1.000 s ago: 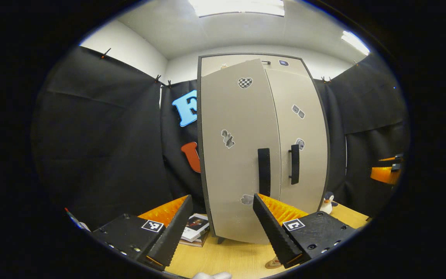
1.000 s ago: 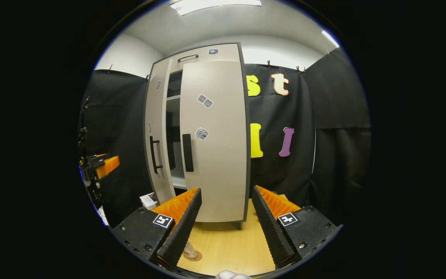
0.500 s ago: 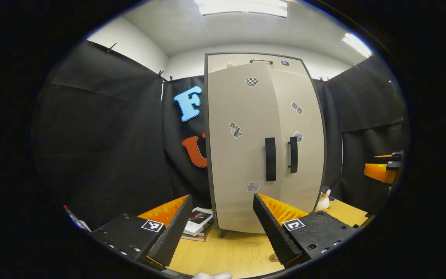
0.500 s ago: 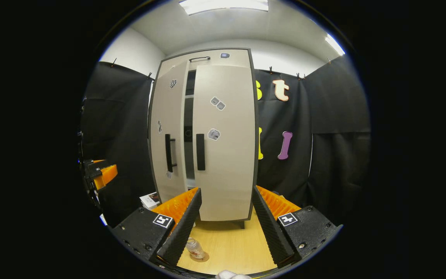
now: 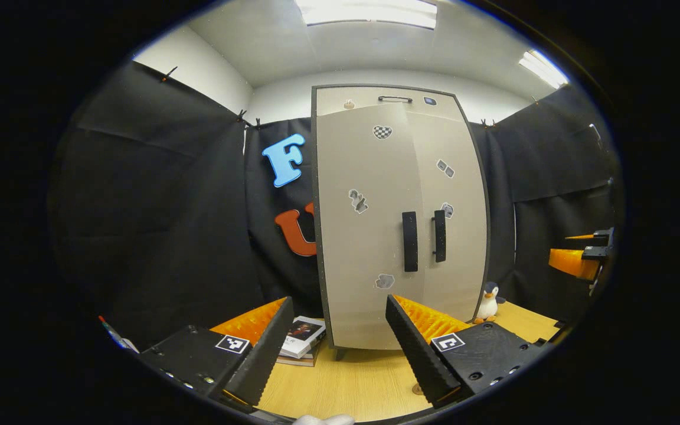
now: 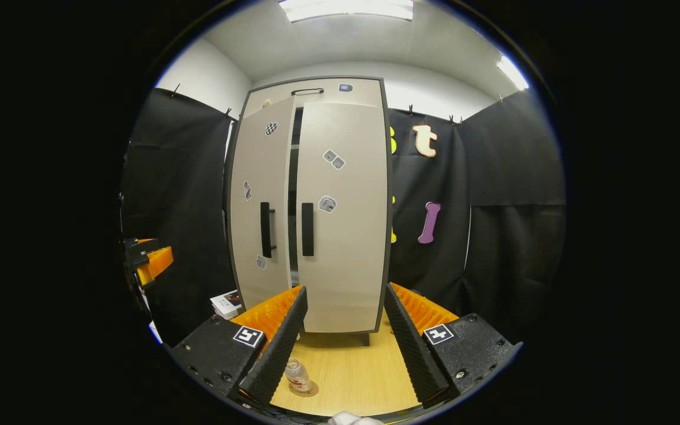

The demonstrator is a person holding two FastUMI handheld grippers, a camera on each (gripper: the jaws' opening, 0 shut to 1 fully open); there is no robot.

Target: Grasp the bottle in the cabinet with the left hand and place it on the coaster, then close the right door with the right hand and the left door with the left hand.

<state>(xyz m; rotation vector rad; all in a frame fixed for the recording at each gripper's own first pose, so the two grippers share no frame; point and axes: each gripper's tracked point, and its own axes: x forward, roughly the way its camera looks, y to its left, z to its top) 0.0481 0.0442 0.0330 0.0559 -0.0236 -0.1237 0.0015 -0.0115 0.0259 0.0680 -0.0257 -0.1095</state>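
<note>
Left gripper (image 5: 337, 339): fingers spread wide, nothing between them; held back from the cabinet, pointing at its front. It also shows in the right gripper view as an orange and black shape at the left edge (image 6: 150, 262).
Right gripper (image 6: 340, 333): fingers spread wide, holding nothing; aimed at the lower part of the right door. In the left gripper view it appears at the far right edge (image 5: 579, 260).
Bottle (image 6: 297, 376): small clear bottle, upright on the coaster (image 6: 309, 391), on the table just beside the right gripper's left finger.
Cabinet (image 5: 396, 218): tall, beige with a dark frame, standing on the wooden table (image 5: 340, 386).
Right door (image 6: 343, 215): appears shut, flush with the frame, black handle near its inner edge.
Left door (image 6: 260, 203): not fully shut; in the right gripper view a narrow dark gap shows between it and the right door. From the left gripper view the two doors look nearly flush.
Stickers: several small ones on both door fronts.
Books (image 5: 303, 336): short stack on the table, left of the cabinet's foot.
Penguin toy (image 5: 486, 301): stands on the table at the cabinet's right side.
Coaster, left gripper view: a sliver shows by the right finger (image 5: 417, 389); the bottle is hidden there.
</note>
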